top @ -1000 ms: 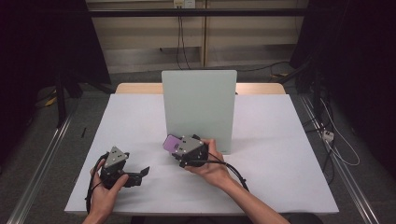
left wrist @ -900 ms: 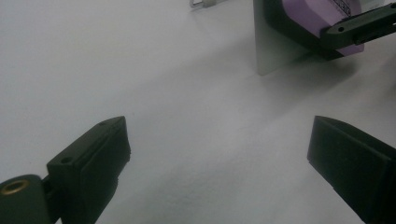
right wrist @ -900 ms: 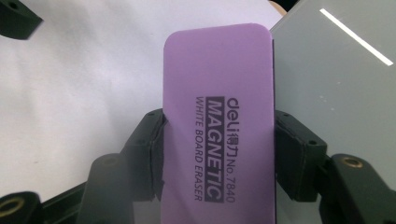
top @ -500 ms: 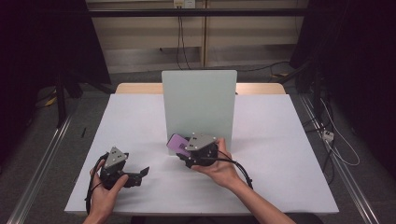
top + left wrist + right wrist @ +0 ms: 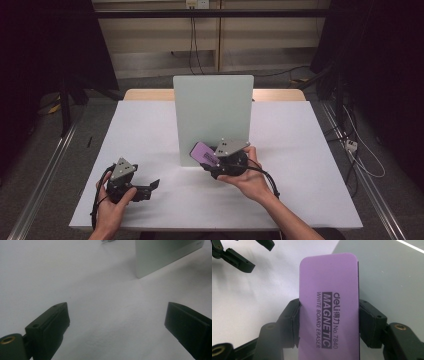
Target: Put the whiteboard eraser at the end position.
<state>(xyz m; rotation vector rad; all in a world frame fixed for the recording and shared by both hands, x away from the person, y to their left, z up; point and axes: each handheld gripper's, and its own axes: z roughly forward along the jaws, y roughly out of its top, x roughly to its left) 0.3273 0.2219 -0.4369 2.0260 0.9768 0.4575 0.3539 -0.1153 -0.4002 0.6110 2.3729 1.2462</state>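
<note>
Eraser [image 5: 328, 307], a purple rounded-rectangle magnetic whiteboard block, sits clamped by its long edges in the right tool [image 5: 216, 163], centre of the high view, near the upright pale-green board [image 5: 212, 117]. We advise meeting the board flat, with light pressure. Left tool [image 5: 150, 186] stands apart, holding nothing, over the matte white desk [image 5: 145, 130].

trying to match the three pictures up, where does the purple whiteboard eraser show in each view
High view: the purple whiteboard eraser sits just below centre, in the right claw, at the foot of the upright grey board.
Left gripper view: I can't find the eraser here; the board's lower corner is at top right.
Right gripper view: it fills the centre, clamped between both jaws.
Shared landmark: the grey board, behind the eraser at right.
</note>
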